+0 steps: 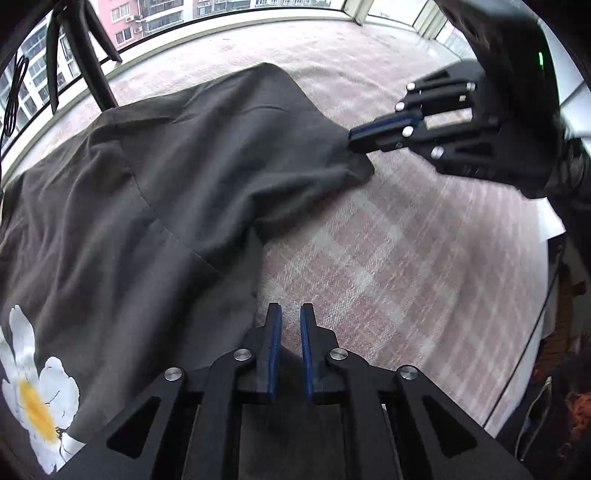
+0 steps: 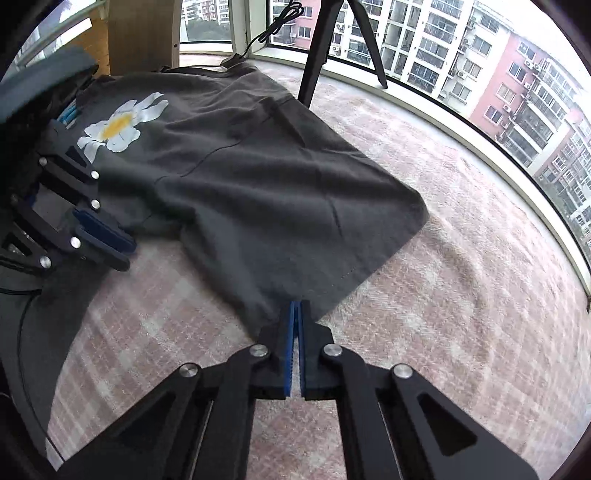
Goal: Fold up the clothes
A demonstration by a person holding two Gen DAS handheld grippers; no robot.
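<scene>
A dark grey T-shirt [image 1: 177, 192] with a white and yellow flower print [image 1: 33, 402] lies on a pink plaid blanket [image 1: 388, 266]. It also shows in the right wrist view [image 2: 258, 192]. My right gripper [image 2: 296, 306] is shut on the hem of the T-shirt's sleeve and lifts it slightly; it shows in the left wrist view [image 1: 352, 139] at the sleeve's end. My left gripper [image 1: 291, 314] has its jaws slightly apart and holds nothing, just off the shirt's side edge over the blanket. It shows in the right wrist view [image 2: 127, 247] at the left.
A black tripod [image 2: 317, 48] stands at the blanket's far edge by the curved window [image 2: 480, 92]. A black cable [image 2: 273, 26] lies near the shirt's far end. A wooden panel [image 2: 144, 33] stands at the back left. Dark clothing [image 1: 561, 387] lies off the blanket's right edge.
</scene>
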